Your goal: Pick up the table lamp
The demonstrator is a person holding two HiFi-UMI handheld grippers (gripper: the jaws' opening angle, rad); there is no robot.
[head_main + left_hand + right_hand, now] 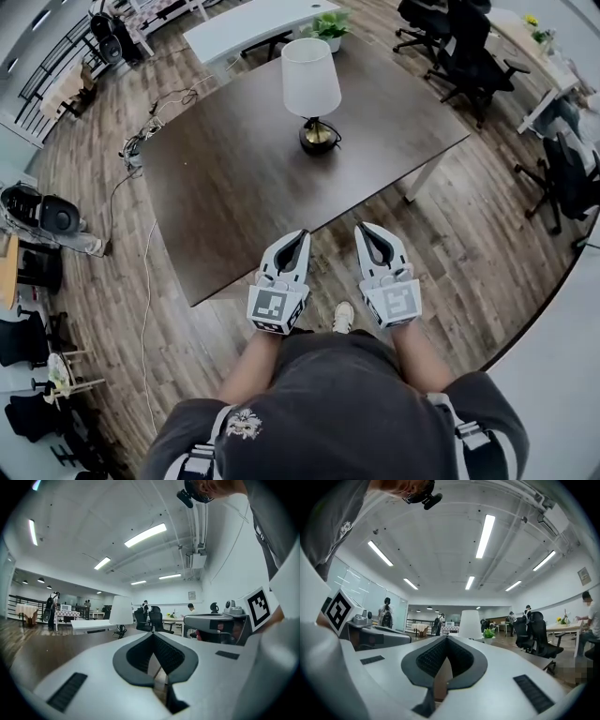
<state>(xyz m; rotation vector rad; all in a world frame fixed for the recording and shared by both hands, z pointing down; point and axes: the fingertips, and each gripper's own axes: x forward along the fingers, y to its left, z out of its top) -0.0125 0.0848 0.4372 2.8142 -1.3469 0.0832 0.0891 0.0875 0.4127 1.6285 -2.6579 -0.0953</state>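
Observation:
The table lamp (311,80) has a white shade and a dark round base with a brass stem (318,138). It stands upright at the far side of the dark brown table (234,187). Both grippers hover side by side at the table's near edge, well short of the lamp. My left gripper (298,236) is shut with nothing in it, and so is my right gripper (365,229). The left gripper view shows the lamp (121,610) far ahead, beyond the closed jaws of the left gripper (153,633). The right gripper view shows the lamp's shade (470,624) above the right gripper (446,638).
A potted plant (330,26) sits on a white table (246,26) behind the lamp. Black office chairs (469,47) stand at the back right. Cables (141,150) trail on the wooden floor at the table's left. People stand and sit far off in the room.

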